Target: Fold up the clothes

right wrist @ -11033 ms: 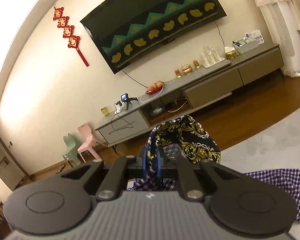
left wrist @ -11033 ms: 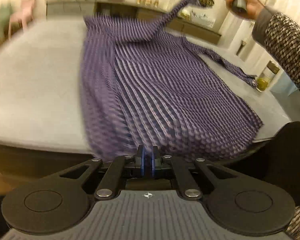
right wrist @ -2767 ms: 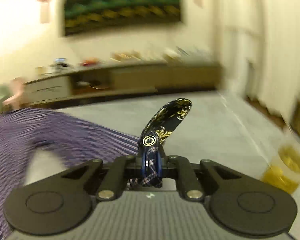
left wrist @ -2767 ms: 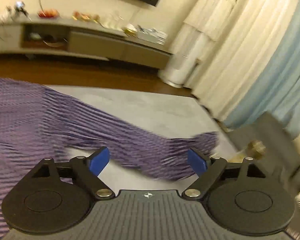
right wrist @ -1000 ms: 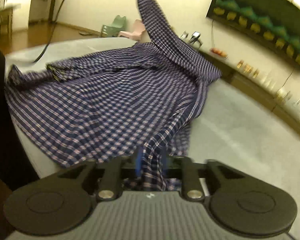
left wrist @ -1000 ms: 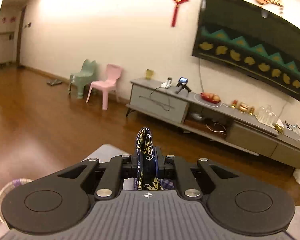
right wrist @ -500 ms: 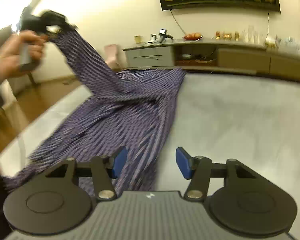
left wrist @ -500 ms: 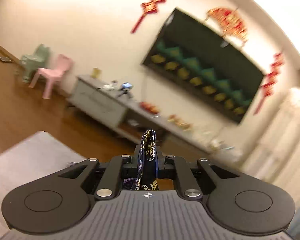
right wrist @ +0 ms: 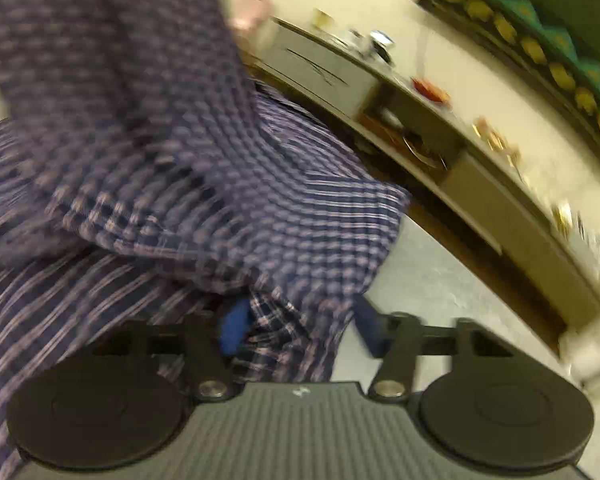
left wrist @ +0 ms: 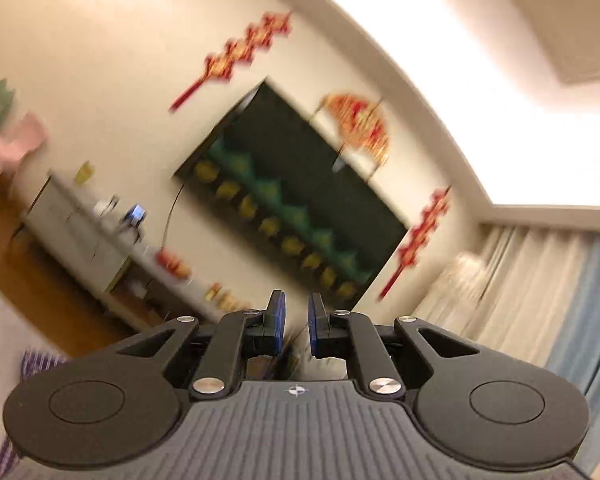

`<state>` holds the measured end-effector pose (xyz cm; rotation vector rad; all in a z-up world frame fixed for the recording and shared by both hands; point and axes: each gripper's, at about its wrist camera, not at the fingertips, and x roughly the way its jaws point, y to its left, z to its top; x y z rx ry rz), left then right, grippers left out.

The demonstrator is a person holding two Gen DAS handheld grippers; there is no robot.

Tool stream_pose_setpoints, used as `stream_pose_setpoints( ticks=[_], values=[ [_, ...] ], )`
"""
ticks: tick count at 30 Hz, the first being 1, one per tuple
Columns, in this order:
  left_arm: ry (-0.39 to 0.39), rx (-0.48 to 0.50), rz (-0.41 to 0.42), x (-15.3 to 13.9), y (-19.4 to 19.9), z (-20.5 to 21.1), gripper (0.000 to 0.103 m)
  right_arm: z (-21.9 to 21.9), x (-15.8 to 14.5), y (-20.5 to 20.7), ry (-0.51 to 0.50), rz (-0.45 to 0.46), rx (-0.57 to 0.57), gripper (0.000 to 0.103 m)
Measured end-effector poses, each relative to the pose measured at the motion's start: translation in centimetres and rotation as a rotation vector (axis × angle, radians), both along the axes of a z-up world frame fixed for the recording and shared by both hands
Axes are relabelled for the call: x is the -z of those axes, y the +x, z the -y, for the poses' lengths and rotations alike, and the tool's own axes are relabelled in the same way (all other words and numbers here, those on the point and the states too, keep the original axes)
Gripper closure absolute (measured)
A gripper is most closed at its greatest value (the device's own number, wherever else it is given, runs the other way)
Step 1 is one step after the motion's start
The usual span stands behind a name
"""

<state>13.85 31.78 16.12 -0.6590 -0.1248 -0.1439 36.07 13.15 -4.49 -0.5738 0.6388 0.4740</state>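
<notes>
The purple checked shirt (right wrist: 148, 152) lies spread on the grey table (right wrist: 432, 280), one part falling loosely over the rest. My right gripper (right wrist: 300, 326) is open low over the shirt's near edge, with cloth bunched between its blue pads (right wrist: 236, 328). My left gripper (left wrist: 296, 322) points up at the wall, its jaws a small gap apart with nothing between them. A small piece of the shirt (left wrist: 36, 360) shows at the lower left of the left wrist view.
A long grey TV cabinet (right wrist: 440, 140) with small items stands beyond the table, across a strip of wooden floor. A dark TV (left wrist: 292, 204) and red decorations hang on the wall. Curtains (left wrist: 540, 288) hang at the right. A pink chair (left wrist: 16, 140) stands far left.
My left gripper has let go of the patterned cuff and its jaws have parted slightly while it swung upward. The right gripper stays open and has dropped closer onto the shirt's edge.
</notes>
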Motion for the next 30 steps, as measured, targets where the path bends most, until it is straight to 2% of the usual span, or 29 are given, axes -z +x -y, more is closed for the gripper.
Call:
stream_pose_setpoints(
  ticks=[1,3,5,6,7,9,11,13,15,16,17,19,21,22,24,28,29,30],
  values=[
    [0.0,-0.008,0.01,-0.2,-0.3,-0.5,0.091,-0.2,-0.1,1.5,0.017,-0.004,0.047,0.089],
    [-0.002,-0.037,-0.048,0.2,0.1,-1.4,0.091,0.4,-1.3,3.3,0.131,-0.012,0.135,0.091],
    [-0.016,-0.057,-0.155,1.6,1.5,-2.3,0.091,1.1,-1.9,4.4,0.275,-0.095,0.173,0.09],
    [-0.022,-0.067,-0.208,2.3,2.2,-2.7,0.091,1.0,-1.6,4.6,0.3,-0.131,0.176,0.088],
    [-0.028,-0.075,-0.263,3.0,2.9,-3.1,0.091,0.8,-1.0,4.6,0.303,-0.174,0.172,0.085],
    [-0.008,-0.045,-0.396,5.0,4.9,-3.1,0.091,1.1,-0.5,3.9,0.289,-0.212,0.169,0.065],
    [0.017,0.022,-0.517,7.0,6.8,-2.8,0.089,2.1,-0.9,1.8,0.275,-0.186,0.178,0.057],
    [0.062,0.088,-0.645,9.6,7.9,-1.5,0.072,3.5,-1.5,-0.5,0.257,-0.166,0.166,0.051],
    [0.135,0.139,-0.763,12.3,8.1,0.3,0.026,5.2,-2.1,-3.6,0.231,-0.151,0.148,0.048],
    [0.18,0.16,-0.804,13.6,8.0,1.1,0.023,6.0,-2.5,-4.8,0.232,-0.15,0.139,0.047],
    [0.225,0.18,-0.844,14.8,7.8,1.8,0.024,6.7,-2.9,-6.3,0.248,-0.161,0.122,0.046],
    [0.266,0.197,-0.909,16.7,7.6,2.9,0.023,7.8,-3.8,-9.3,0.281,-0.188,0.078,0.04],
    [0.318,0.192,-0.947,18.3,6.4,3.6,0.023,8.4,-4.6,-11.6,0.305,-0.216,0.032,0.036],
    [0.348,0.157,-0.963,18.7,6.1,3.6,0.023,8.5,-4.9,-12.5,0.313,-0.229,0.015,0.036],
    [0.368,0.149,-0.959,19.3,5.6,3.9,0.018,8.7,-5.1,-14.5,0.324,-0.247,-0.005,0.036],
    [0.435,0.169,-0.937,20.4,4.6,5.2,0.019,10.5,-5.0,-18.5,0.351,-0.283,0.038,0.034],
    [0.42,0.168,-0.912,19.9,4.6,5.1,0.028,11.2,-4.6,-19.8,0.353,-0.295,0.047,0.034],
    [0.406,0.166,-0.888,19.4,4.6,4.9,0.058,12.0,-4.3,-20.9,0.35,-0.302,0.055,0.034]
  ],
)
